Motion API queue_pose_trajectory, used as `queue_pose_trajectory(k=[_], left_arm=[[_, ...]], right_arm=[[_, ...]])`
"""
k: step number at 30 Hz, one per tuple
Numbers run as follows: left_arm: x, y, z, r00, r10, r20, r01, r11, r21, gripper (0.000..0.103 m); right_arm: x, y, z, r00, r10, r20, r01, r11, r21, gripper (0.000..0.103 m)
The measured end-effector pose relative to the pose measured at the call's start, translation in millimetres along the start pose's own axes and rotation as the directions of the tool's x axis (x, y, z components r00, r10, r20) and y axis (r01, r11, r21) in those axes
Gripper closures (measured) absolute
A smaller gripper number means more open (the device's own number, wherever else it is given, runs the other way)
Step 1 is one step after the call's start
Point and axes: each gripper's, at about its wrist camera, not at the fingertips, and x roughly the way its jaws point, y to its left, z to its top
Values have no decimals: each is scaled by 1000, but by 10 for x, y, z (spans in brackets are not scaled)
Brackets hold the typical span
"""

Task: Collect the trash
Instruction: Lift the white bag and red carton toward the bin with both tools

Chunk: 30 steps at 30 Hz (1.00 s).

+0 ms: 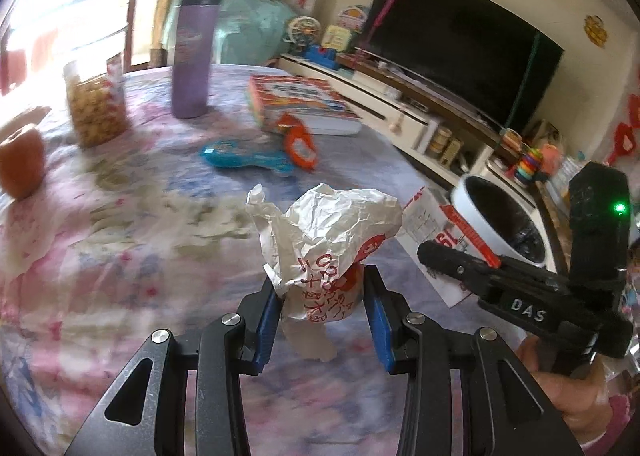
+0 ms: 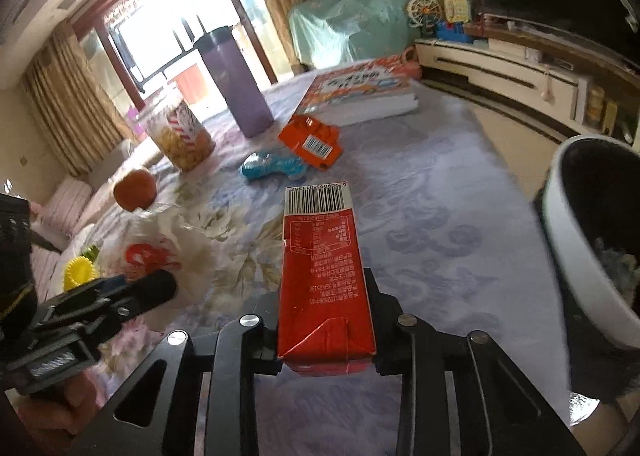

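Left wrist view: the left gripper is part closed on a crumpled wrapper, white paper with red print, lifted above the table. Its blue pads press the wrapper's lower folds, so the grip looks firm. To the right, the right gripper reaches over the table edge, carrying a red and white carton toward the bin, a white tub with a dark liner standing on the floor just beside the table. Left on the table are an orange pack, a blue toy, a book, a purple flask, a snack jar and an orange fruit.

Right wrist view: the right gripper is nearly closed and clamps the carton by its sides, barcode end pointing away. The bin sits at the right edge, close by but not under the carton; something pale lies inside it, too blurred to name. At the left, the left gripper holds the wrapper, blurred here. The orange pack, with its own barcode, lies flat near the book.

Judgement: 2 pieces of trash are in hand and neither is in the bin yet. After both are dropped, the orange pack looks like the 1 clear piece of litter left; the toy, flask, jar, fruit and book are probably not trash.
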Motion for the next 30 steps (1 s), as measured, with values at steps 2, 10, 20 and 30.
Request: queue_pose_trajectory(k=[2, 10, 20, 30], left_arm=[[27, -128, 5, 1000, -17, -4, 17, 1000, 20, 65], [157, -566, 52, 997, -78, -29, 80, 994, 81, 65], [383, -1067, 99, 991, -119, -68, 129, 978, 162, 65], [624, -1452, 163, 987, -127, -102, 146, 965, 217, 65]], right_arm=[[-108, -74, -3, 1000, -11, 13, 11, 1000, 11, 73], [-499, -451, -104, 997, -64, 39, 61, 995, 81, 73], [-906, -887, -165, 990, -124, 74, 111, 981, 158, 73], [-1122, -1240, -159, 981, -168, 100, 143, 966, 216, 73]])
